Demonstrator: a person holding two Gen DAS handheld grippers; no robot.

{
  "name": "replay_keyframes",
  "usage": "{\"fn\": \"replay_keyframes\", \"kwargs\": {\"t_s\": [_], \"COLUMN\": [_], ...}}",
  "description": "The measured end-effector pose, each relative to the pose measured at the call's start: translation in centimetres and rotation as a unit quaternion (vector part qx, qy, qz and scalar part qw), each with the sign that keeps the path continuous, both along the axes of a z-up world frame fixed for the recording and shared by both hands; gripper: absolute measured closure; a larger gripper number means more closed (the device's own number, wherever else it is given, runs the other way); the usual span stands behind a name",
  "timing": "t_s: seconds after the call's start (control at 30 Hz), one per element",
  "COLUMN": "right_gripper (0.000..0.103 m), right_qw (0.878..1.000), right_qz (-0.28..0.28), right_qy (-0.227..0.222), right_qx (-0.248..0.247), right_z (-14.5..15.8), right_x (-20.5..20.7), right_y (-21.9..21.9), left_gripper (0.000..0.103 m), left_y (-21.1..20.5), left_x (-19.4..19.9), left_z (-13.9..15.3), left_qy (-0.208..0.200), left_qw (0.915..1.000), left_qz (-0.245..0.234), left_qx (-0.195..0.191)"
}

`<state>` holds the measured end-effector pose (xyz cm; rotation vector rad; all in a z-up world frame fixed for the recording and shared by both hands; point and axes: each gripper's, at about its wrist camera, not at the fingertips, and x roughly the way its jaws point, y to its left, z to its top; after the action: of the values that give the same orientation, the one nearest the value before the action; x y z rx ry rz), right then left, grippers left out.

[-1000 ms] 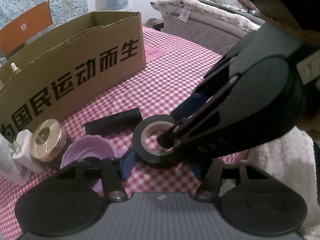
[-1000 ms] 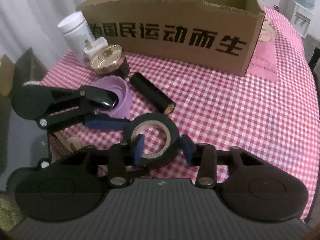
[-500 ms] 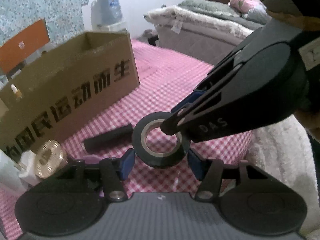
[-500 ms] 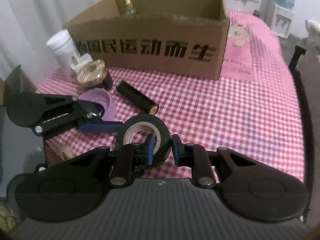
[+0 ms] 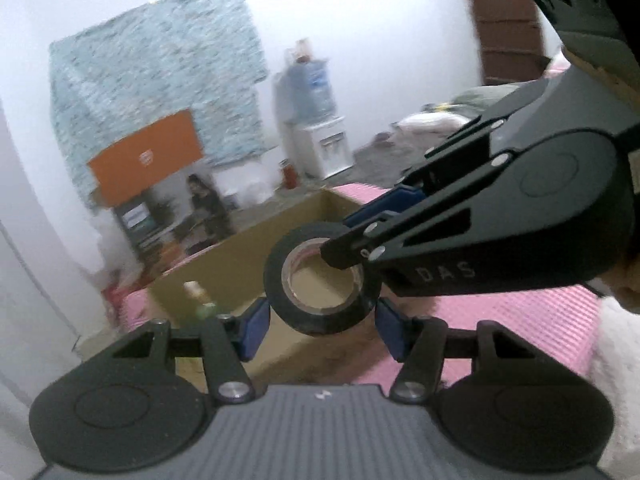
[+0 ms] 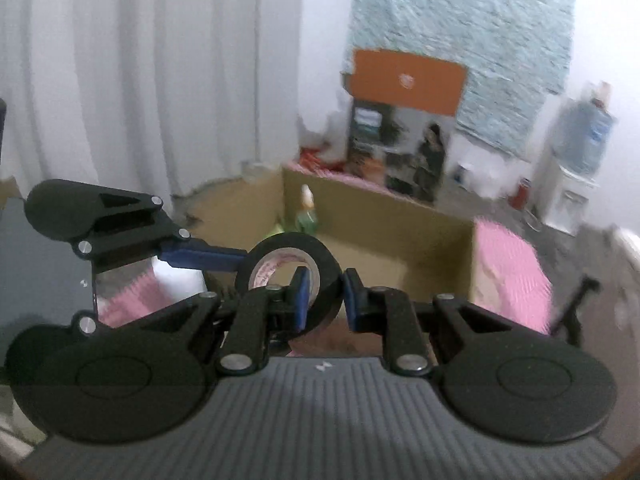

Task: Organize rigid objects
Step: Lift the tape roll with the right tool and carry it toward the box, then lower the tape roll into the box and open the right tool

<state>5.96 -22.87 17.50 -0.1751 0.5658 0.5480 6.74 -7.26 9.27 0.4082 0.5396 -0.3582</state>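
A black roll of tape (image 6: 326, 280) hangs in the air above the open cardboard box (image 6: 400, 216). My right gripper (image 6: 324, 296) is shut on the roll's wall, one finger inside the core and one outside. In the left wrist view the roll (image 5: 320, 316) sits between the fingers of my left gripper (image 5: 320, 320), which stand wide apart beside it, and the right gripper (image 5: 480, 232) comes in from the right. A small green bottle (image 6: 306, 216) stands inside the box and also shows in the left wrist view (image 5: 204, 304).
The pink checked tablecloth (image 6: 508, 276) shows on both sides of the box. Behind are a white curtain (image 6: 140, 80), an orange-topped box (image 6: 404, 80) and a water dispenser (image 6: 576, 160). Both views are blurred by motion.
Both grippers have risen from the table with the tape roll, from the tabletop to above the open box. The right gripper closed on the roll's wall.
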Motion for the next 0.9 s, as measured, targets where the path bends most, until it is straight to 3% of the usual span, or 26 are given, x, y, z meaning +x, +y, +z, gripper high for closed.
{"fn": "replay_keyframes", "kwargs": {"t_s": [0.17,0.3,0.4,0.6,0.9], "right_gripper": [0.086,0.086,0.086,0.086,0.086], "right_qw": [0.996,0.985,0.972,0.949,0.918], "right_qz": [0.039,0.051,0.048,0.039,0.043], "right_qy": [0.071,0.157,0.221,0.309,0.394], "right_qx": [0.040,0.052,0.059,0.057,0.036], "right_z": [0.2,-2.5,-5.3,-10.1,-13.7], "right_x": [8.5,15.1,19.1,23.1,25.0], "right_y": [3.1,6.2,7.7,9.8,11.1], "left_gripper": [0.044,0.044,0.044,0.044,0.044], "left_y": [3.7,5.5,6.2,6.3,5.8], "left_x": [6.8,11.7,14.0,15.5,17.4], "left_z": [-0.1,-2.0,-3.8,-6.1,-7.5], "left_qy": [0.076,0.149,0.180,0.228,0.288], "left_qw": [0.9962,0.9867,0.9812,0.9698,0.9526], "left_qz": [0.043,0.064,0.067,0.068,0.060], "left_qx": [0.003,0.008,0.024,0.054,0.078]}}
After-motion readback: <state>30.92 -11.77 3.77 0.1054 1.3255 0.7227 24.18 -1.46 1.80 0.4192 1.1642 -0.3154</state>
